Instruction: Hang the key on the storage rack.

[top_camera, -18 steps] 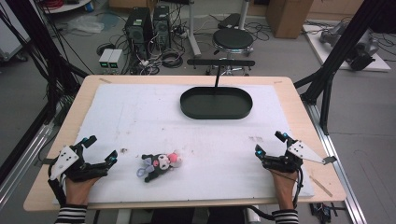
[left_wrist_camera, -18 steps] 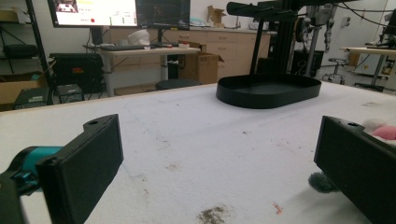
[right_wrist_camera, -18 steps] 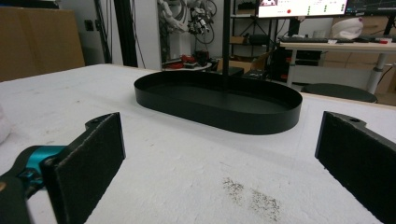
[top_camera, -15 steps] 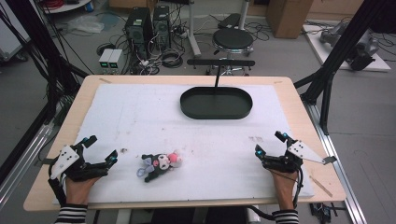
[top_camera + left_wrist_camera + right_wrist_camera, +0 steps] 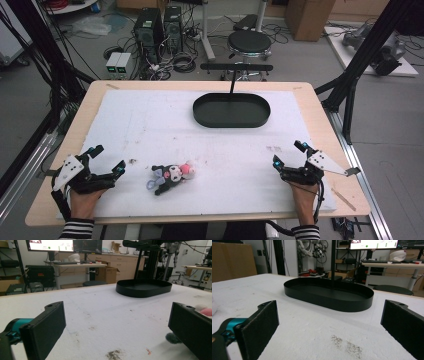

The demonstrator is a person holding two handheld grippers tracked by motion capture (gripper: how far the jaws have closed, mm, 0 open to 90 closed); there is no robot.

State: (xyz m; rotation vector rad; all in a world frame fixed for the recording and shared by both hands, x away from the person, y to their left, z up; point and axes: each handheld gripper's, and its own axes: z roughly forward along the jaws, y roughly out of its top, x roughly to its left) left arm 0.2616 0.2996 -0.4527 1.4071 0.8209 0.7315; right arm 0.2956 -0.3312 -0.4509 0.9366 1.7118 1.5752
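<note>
The toy (image 5: 172,176) lies just right of the left gripper (image 5: 106,161), nearer than the right gripper (image 5: 288,154); both grippers are wide open.

The plush toy (image 5: 173,176) is a small soft figure with a black-and-white head, a pink patch at its 3 o'clock end and a pale lilac loop at its 9 o'clock end. It lies on its side at the table's 6 o'clock edge, left of centre.
</note>
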